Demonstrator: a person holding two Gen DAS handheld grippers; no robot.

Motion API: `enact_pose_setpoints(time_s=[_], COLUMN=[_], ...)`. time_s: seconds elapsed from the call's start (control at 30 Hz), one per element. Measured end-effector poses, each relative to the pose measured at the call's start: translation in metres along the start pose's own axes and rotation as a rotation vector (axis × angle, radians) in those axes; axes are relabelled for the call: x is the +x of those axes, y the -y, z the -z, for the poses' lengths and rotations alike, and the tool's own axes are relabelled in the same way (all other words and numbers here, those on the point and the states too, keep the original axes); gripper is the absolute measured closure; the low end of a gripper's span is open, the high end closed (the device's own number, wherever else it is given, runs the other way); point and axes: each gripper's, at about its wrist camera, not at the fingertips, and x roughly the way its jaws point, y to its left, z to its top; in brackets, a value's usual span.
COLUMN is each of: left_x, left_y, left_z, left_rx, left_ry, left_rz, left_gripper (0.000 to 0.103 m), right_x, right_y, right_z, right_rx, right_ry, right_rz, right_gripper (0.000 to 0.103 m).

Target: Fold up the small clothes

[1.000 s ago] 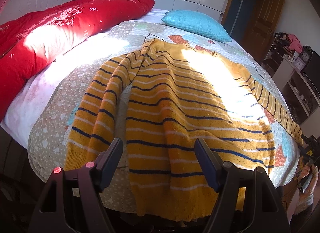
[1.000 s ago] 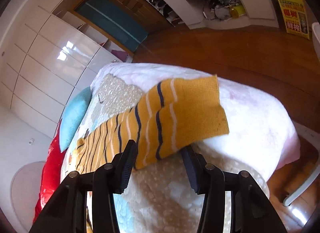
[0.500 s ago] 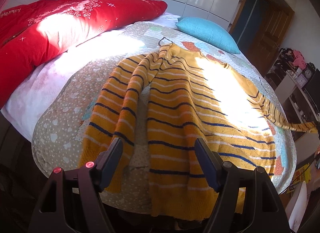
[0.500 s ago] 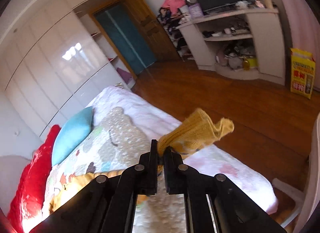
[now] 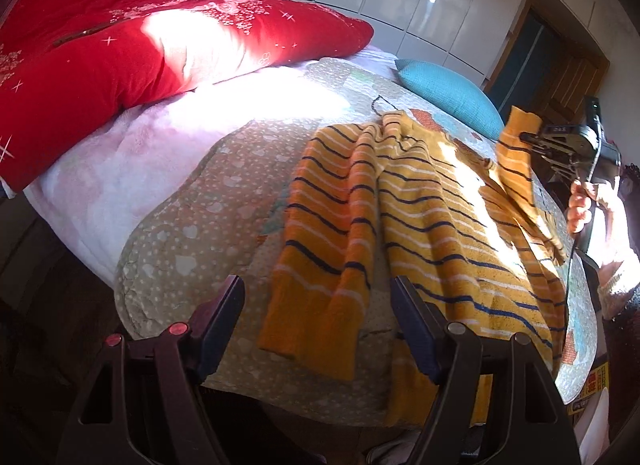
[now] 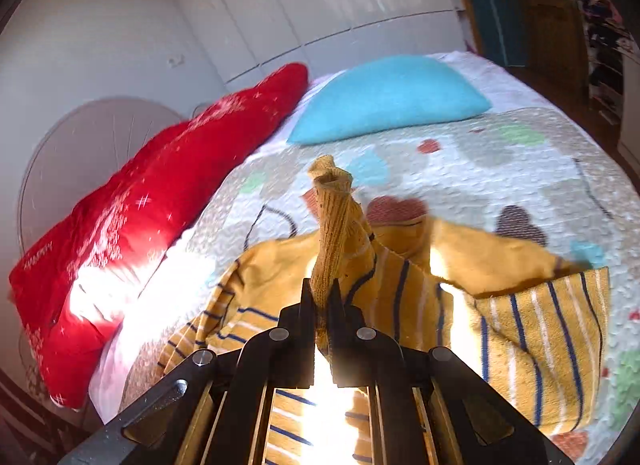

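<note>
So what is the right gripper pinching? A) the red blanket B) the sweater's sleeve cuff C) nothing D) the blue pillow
B: in the right wrist view the right gripper is shut on the yellow sleeve cuff of the striped sweater, lifted above the bed.

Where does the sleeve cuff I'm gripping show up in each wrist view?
Left wrist: sleeve cuff at far right, lifted off the bed, pinched by the right gripper.
Right wrist: cuff at centre, sticking up from the shut jaws.
Shared landmark: blue pillow.
</note>
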Motion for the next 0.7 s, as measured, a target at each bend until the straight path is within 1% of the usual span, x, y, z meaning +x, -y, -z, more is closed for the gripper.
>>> enact_pose_setpoints(time_s=[0.07, 0.23, 0.33, 0.37, 0.4, 0.47, 0.5, 0.57, 0.63, 0.7], left_x=[0.001, -0.002, 0.002, 0.004, 0.004, 0.004, 0.003, 0.001, 0.0, 0.001], left_y=[-0.015, -0.048, -0.059, -0.061, -0.063, -0.065, -0.066, -0.069, -0.073, -0.079], left_z=[0.001, 0.005, 0.005, 0.005, 0.006, 0.006, 0.006, 0.006, 0.006, 0.005], left_rx=[-0.033, -0.114, -0.15, -0.159, -0.167, -0.179, -0.183, -0.189, -0.202, -0.222], left_ry=[-0.002, 0.0, -0.012, -0.017, -0.019, -0.019, -0.016, -0.008, -0.006, -0.004], left_rz=[-0.009, -0.025, -0.028, -0.027, -0.027, -0.025, -0.027, -0.036, -0.048, -0.053], left_gripper=[0.029, 0.029, 0.029, 0.029, 0.029, 0.029, 0.029, 0.029, 0.029, 0.029], right_x=[0.04, 0.11, 0.135, 0.143, 0.151, 0.155, 0.151, 0.137, 0.112, 0.088], right_y=[-0.025, -0.055, -0.069, -0.076, -0.082, -0.088, -0.089, -0.09, -0.098, -0.111], right_z=[0.007, 0.031, 0.044, 0.048, 0.052, 0.057, 0.056, 0.054, 0.052, 0.058], right_rx=[-0.035, -0.073, -0.112, -0.134, -0.157, -0.198, -0.205, -0.175, -0.177, -0.196], right_ry=[-0.058, -0.168, -0.221, -0.247, -0.27, -0.284, -0.279, -0.259, -0.22, -0.227], right_rz=[-0.003, 0.007, 0.011, 0.009, 0.016, 0.039, 0.034, -0.02, -0.06, -0.115], right_gripper=[0.098, 0.098, 0.097, 0.094, 0.093, 0.092, 0.091, 0.086, 0.084, 0.08])
